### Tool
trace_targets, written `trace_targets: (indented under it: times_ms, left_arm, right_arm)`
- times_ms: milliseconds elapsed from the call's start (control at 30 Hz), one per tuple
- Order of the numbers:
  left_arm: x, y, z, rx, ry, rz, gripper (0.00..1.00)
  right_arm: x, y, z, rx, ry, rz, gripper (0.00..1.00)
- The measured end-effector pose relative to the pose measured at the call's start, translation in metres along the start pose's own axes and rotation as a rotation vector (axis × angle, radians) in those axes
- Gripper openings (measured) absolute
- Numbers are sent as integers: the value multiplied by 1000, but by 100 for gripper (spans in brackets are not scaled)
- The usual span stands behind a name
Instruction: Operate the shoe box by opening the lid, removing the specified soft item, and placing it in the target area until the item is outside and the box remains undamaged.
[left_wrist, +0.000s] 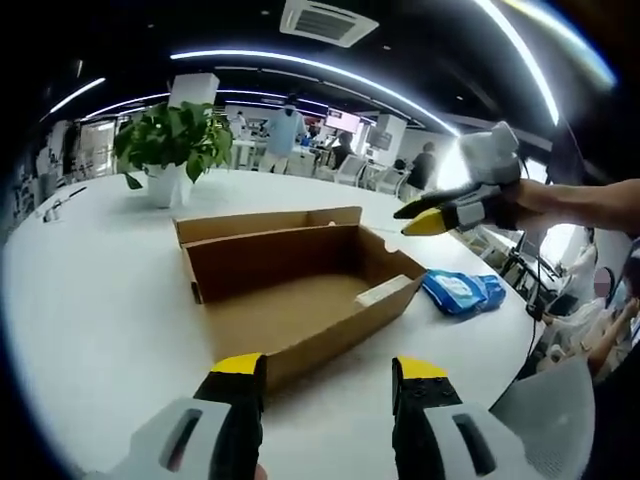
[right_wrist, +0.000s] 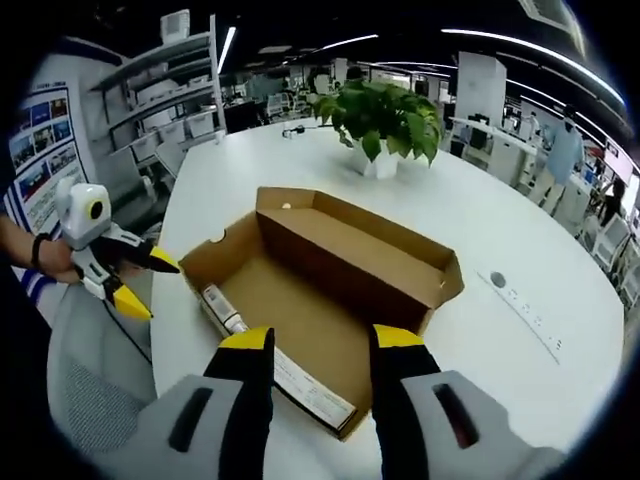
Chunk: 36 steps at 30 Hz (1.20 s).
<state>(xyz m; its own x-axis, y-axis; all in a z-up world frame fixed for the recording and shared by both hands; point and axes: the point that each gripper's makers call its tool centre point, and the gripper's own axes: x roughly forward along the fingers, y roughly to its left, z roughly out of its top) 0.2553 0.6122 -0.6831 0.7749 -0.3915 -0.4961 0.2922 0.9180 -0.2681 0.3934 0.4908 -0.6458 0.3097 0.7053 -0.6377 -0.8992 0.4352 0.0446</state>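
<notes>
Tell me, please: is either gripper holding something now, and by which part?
Nothing is held. The left gripper and the right gripper are both open and empty, above the open shoe box.

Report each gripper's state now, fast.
Left gripper: open, holding nothing, above the near edge of the shoe box.
Right gripper: open, holding nothing, over the open box.

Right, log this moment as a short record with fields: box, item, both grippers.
box: cardboard shoe box on the white table, lid open
inside: bare cardboard floor, nothing soft visible
item: blue soft pack on the table beside the box
left gripper: jaws open, empty, near box edge
right gripper: jaws open, empty, over box
backdrop: potted plant
</notes>
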Motion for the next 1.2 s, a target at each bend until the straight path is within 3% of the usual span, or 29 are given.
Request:
trace_targets:
  times_ms: [267, 600, 933, 1200]
  left_arm:
    - [0, 1, 0, 1, 4, 4, 51]
    - [0, -2, -2, 10, 9, 4, 51]
    - [0, -1, 0, -3, -2, 9, 51]
    - [-1, -1, 1, -1, -4, 13, 51]
  right_arm:
    - [5, 0, 2, -48, 28, 24, 36]
    - [9, 2, -9, -272, 168, 101, 36]
    - [18, 15, -32, -381, 306, 210, 38]
    - [28, 18, -38, -434, 364, 274, 44]
